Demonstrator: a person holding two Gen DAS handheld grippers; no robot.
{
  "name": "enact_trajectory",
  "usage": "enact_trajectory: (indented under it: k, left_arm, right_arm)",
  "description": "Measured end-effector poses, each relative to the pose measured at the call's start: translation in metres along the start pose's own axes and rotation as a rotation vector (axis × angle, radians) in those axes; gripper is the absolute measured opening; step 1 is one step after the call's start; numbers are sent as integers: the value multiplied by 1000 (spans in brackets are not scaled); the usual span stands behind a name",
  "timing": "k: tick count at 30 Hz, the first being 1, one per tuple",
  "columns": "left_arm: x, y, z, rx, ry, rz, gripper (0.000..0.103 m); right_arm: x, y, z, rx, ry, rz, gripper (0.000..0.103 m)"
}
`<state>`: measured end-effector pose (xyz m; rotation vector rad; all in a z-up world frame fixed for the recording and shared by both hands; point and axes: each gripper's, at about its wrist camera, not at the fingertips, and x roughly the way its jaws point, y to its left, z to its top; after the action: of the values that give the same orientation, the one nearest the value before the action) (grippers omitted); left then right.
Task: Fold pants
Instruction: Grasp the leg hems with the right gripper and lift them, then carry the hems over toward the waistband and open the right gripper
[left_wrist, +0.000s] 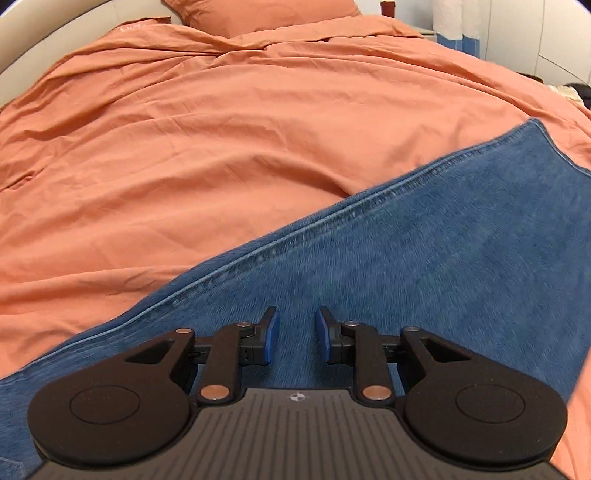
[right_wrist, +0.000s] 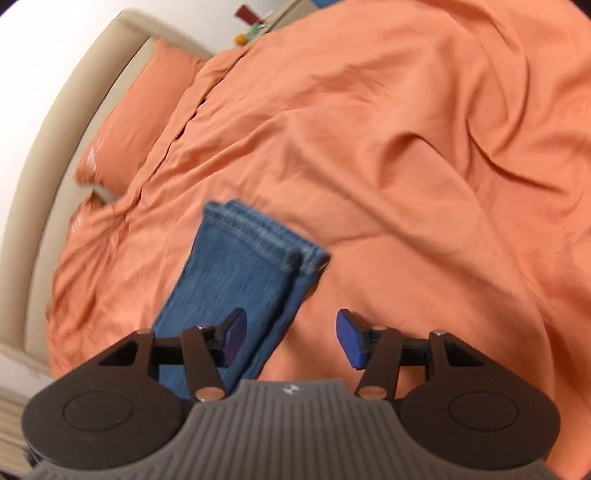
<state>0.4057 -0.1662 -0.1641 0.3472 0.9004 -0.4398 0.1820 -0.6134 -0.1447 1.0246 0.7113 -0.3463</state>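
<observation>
Your blue denim pants (left_wrist: 424, 266) lie on the bed, spread over the orange duvet (left_wrist: 221, 147), and everything else is best placed from them. In the left wrist view they fill the near right part of the cover, a stitched side seam running along their edge from low left up to a corner at far right. Your left hand-held gripper (left_wrist: 297, 334) hangs directly over the denim with its blue pads (left_wrist: 271, 332) a small gap apart; nothing sits between them and they press on nothing, so it is released.

In the right wrist view the two legs lie stacked one on the other, their hems (right_wrist: 266, 236) at the far end, pointing toward the orange pillow (right_wrist: 140, 118) and the beige headboard (right_wrist: 74, 147) beyond. Your right hand-held gripper (right_wrist: 291, 341) is also released, jaws wide apart. Its left pad (right_wrist: 236, 339) is over the right edge of the stacked legs, while its right pad (right_wrist: 351, 343) is over bare duvet just beside the pants. This view is blurred, so whether the left pad touches the cloth cannot be told.
</observation>
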Motion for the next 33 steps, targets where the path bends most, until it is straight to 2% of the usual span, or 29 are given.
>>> enact_trajectory:
  k: [4, 6, 8, 10, 12, 14, 17, 20, 25, 33]
  left_arm:
    - [17, -1, 11, -14, -20, -13, 28]
    - [24, -4, 16, -15, -36, -14, 28]
    - [30, -6, 21, -25, -45, -16, 27]
    - [36, -9, 24, -33, -56, -15, 27]
    - [40, -14, 27, -26, -74, -7, 27]
    - [43, -17, 30, -34, -82, 1, 27]
    - [39, -13, 34, -91, -95, 0, 29]
    - [21, 0, 31, -162, -136, 1, 30]
    - [-28, 30, 12, -206, -181, 13, 30]
    - [-109, 79, -43, -331, -220, 30, 30]
  right_arm:
    - [25, -15, 11, 87, -1, 81, 50]
    - [36, -14, 14, 95, -7, 98, 45]
    - [45, -14, 17, 99, -19, 96, 31]
    - [49, -15, 19, 100, -22, 92, 25]
    - [47, -14, 20, 77, -30, 96, 21]
    - [41, -5, 21, 7, -46, 72, 12]
    - [33, 9, 24, -61, -69, 52, 10]
    - [17, 36, 23, -155, -106, 33, 9]
    - [-21, 109, 13, -372, -180, 48, 9]
    - [-66, 237, -46, -619, -250, 190, 9]
